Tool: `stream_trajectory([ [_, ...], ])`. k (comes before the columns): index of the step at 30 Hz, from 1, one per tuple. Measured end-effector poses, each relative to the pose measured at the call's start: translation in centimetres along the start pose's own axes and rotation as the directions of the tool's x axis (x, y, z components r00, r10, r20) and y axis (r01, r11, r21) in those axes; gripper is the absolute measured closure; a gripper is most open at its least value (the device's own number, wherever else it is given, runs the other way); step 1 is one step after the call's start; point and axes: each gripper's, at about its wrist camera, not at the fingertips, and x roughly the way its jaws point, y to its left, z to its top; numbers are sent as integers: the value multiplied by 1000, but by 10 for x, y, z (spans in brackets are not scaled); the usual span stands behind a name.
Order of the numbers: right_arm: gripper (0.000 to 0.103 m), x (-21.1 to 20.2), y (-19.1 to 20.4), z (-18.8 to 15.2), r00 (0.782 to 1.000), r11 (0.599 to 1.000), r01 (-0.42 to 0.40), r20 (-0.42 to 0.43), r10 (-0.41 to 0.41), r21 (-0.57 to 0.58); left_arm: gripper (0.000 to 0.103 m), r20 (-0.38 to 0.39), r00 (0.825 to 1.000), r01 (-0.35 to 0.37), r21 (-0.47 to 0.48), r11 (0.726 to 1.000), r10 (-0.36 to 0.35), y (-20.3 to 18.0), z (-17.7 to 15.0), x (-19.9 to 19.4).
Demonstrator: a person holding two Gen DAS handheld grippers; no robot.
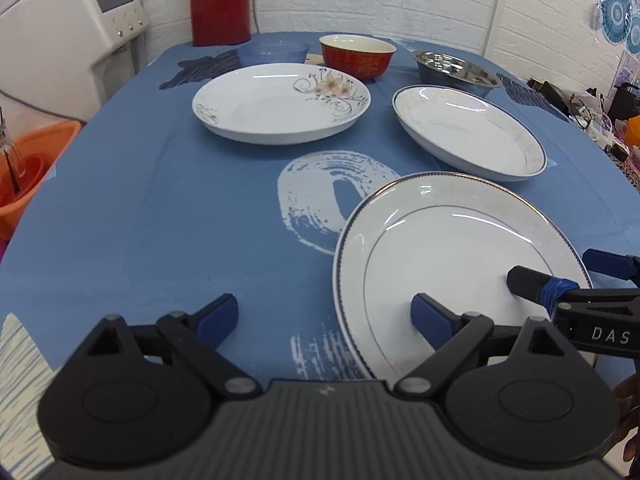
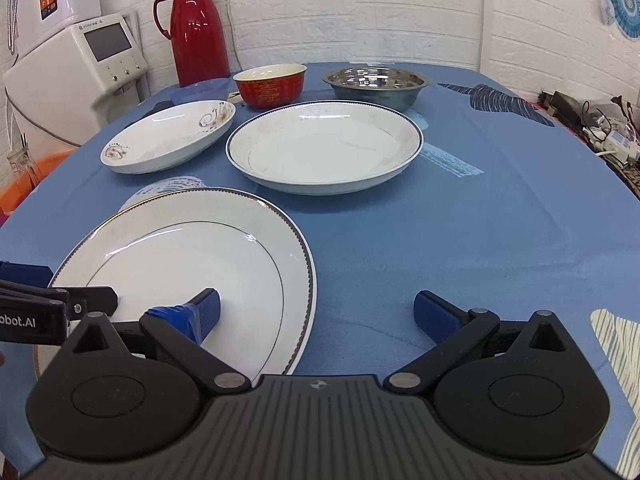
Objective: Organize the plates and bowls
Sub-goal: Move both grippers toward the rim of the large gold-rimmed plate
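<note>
White porcelain with a silver beaded rim, the flat plate (image 1: 452,256) lies nearest on the blue tablecloth (image 1: 160,208), and both grippers hang over it. The left gripper (image 1: 324,316) is spread wide, its right finger above the plate's near left part; the right gripper (image 2: 318,312) is equally wide, its left finger over the plate's near right. Neither appears to grip anything (whether a pad touches the porcelain cannot be told).

Beyond it sit two deeper plates apart from each other: a blue-rimmed plate (image 2: 324,148) and a flower-patterned plate (image 1: 280,102). Behind those stand a red bowl (image 2: 270,84), a steel bowl (image 2: 376,82) and a translucent blue bowl (image 1: 274,52), with a red thermos jug (image 2: 196,28) at the back edge.

Nothing is stacked yet, so the job looks barely begun, with the flat plate the likely first pick. Taking it would call for one gripper to straddle the rim, one finger above and one beneath, before closing.
</note>
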Motion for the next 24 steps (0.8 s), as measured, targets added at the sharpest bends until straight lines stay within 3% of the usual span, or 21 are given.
stream_trajectory([
  [3, 12, 5, -2, 13, 997, 1000, -2, -72, 2, -1, 10, -5, 1000, 17, 14, 1000, -17, 0, -1, -1],
  [11, 12, 1, 3, 13, 988, 999, -27, -150, 24, -20, 10, -17, 999, 30, 26, 999, -29, 1, -5, -5],
  [18, 12, 4, 1, 10, 991, 994, -84, -110, 76, -72, 11, 13, 999, 37, 34, 999, -38, 1, -9, -6],
  [24, 14, 8, 2, 15, 989, 992, -96, -123, 86, -81, 12, 10, 999, 39, 35, 999, -40, -2, -5, -3],
])
